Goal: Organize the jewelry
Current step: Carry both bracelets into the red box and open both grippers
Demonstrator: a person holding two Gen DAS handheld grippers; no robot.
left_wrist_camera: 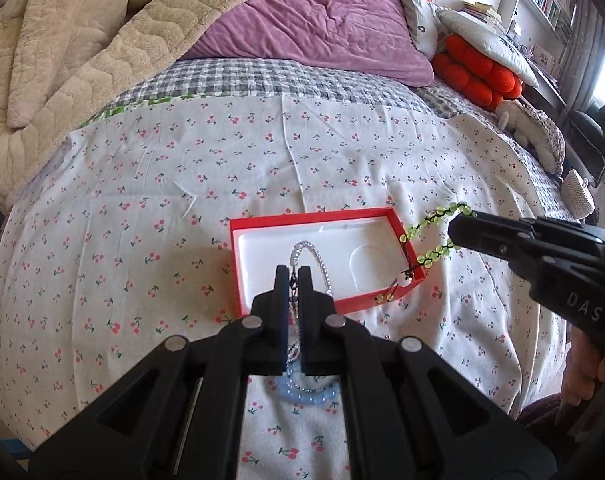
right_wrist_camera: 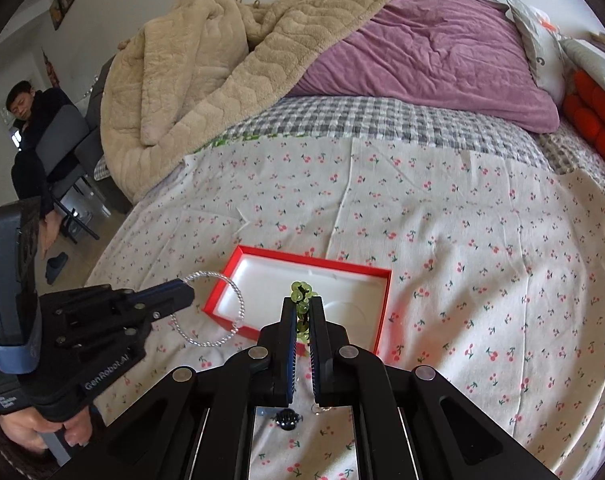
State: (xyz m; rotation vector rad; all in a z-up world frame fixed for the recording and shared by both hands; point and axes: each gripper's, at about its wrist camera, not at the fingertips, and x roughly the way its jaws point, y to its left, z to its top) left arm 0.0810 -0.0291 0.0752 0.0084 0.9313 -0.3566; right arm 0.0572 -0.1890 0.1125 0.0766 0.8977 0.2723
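A: The left gripper is clamped on a silver bead bracelet, which dangles as a hoop over the near-left corner of the red box; the right gripper is pinched on a green bead bracelet, hanging in a loop just beside the box's right wall.

B: So how far along?

A: Early, I'd judge; the white tray inside the box looks empty, both bracelets are in the air, neither laid down; a blue bead bracelet lies on the cherry-print sheet below the left claw, and a small dark piece lies by the right.

B: Any writing?

A: "GenRobot.AI" on the left gripper's body; "DAS" on the right's, the rest unreadable.
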